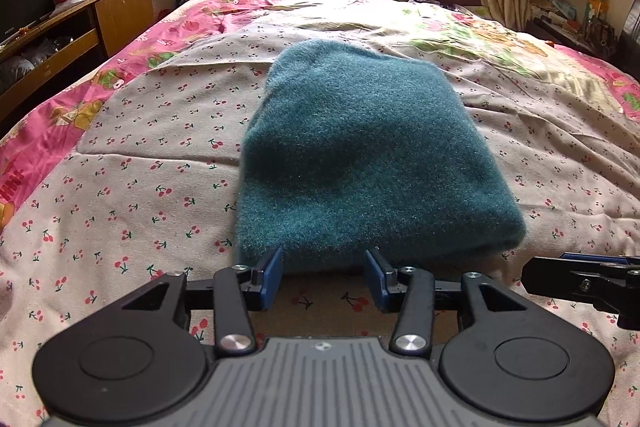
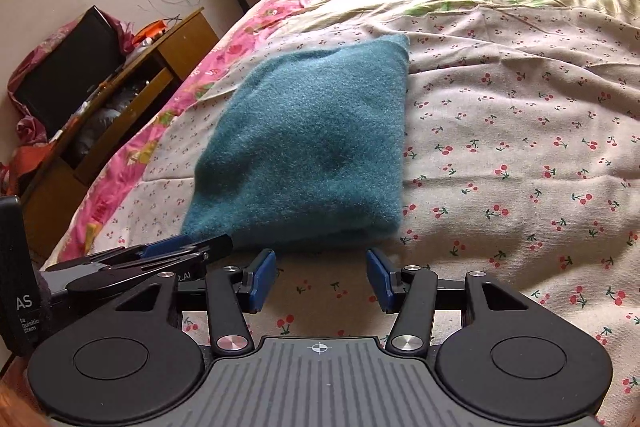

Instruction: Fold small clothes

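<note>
On a cherry-print bedspread (image 1: 160,155) lies a folded teal garment (image 1: 360,155) — left gripper (image 1: 324,277) and right gripper (image 2: 320,279) gape empty beside a cluttered wooden cabinet (image 1: 80,23).

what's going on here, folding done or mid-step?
A person holds two handheld grippers over a bed with a cherry-print sheet. A fuzzy teal knitted garment lies folded into a compact rectangle on it. The left gripper and the right gripper are both open just short of its near edge, with nothing between the fingers. It looks like the fold is done.
</note>
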Demonstrator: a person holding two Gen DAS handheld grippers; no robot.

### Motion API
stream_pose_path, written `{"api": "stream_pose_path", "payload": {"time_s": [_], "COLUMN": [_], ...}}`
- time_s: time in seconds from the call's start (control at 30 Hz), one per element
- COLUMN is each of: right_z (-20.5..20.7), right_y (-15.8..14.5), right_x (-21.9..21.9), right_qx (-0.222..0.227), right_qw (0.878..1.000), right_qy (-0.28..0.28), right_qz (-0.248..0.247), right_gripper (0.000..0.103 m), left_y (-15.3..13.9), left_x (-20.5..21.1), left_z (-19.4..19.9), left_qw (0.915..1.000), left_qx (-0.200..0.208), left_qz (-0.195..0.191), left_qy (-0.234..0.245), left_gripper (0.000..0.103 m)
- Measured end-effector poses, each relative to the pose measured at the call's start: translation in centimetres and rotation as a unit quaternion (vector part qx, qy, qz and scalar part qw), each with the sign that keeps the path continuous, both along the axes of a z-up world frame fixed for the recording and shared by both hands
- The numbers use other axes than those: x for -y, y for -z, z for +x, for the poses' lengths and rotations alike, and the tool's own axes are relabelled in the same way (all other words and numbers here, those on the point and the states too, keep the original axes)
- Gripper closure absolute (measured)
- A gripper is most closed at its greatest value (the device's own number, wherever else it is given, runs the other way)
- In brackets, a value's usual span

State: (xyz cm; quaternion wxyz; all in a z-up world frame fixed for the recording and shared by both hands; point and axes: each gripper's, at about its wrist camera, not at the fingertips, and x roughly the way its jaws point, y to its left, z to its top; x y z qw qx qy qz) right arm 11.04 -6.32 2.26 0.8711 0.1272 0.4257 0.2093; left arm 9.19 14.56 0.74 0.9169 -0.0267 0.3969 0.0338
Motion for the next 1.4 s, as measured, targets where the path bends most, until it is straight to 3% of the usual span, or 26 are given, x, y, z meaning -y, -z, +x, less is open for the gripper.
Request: {"api": "stream_pose_path", "payload": {"time_s": [0.23, 0.37, 0.87, 1.4], "right_z": [-0.8, -1.8, -3.6, -5.1], "right_y": [-0.4, -0.2, 0.3, 0.7], "right_x": [0.3, 0.6, 0.9, 1.5], "right_qx": [0.004, 0.004, 0.008, 0.01], "right_qw": [1.0, 1.0, 1.0, 0.999], "right_qy": [0.003, 0.005, 0.005, 0.009], "right_qz": [0.0, -0.006, -0.023, -0.029], "right_gripper": [0.052, 0.052, 0.042, 0.04], "left_y": [-0.7, -0.7, -0.6, -1.3], "left_x": [1.1, 1.2, 1.9, 2.5], "left_z": [-1.8, -3.0, -4.9, -6.3], "left_qw": [0.9997, 0.9998, 0.9995, 0.9995], "left_qx": [0.01, 0.012, -0.023, -0.022], "left_qz": [0.021, 0.014, 0.012, -0.011], "left_qy": [0.004, 0.002, -0.017, -0.022], "left_gripper": [0.032, 0.028, 0.012, 0.009]}}
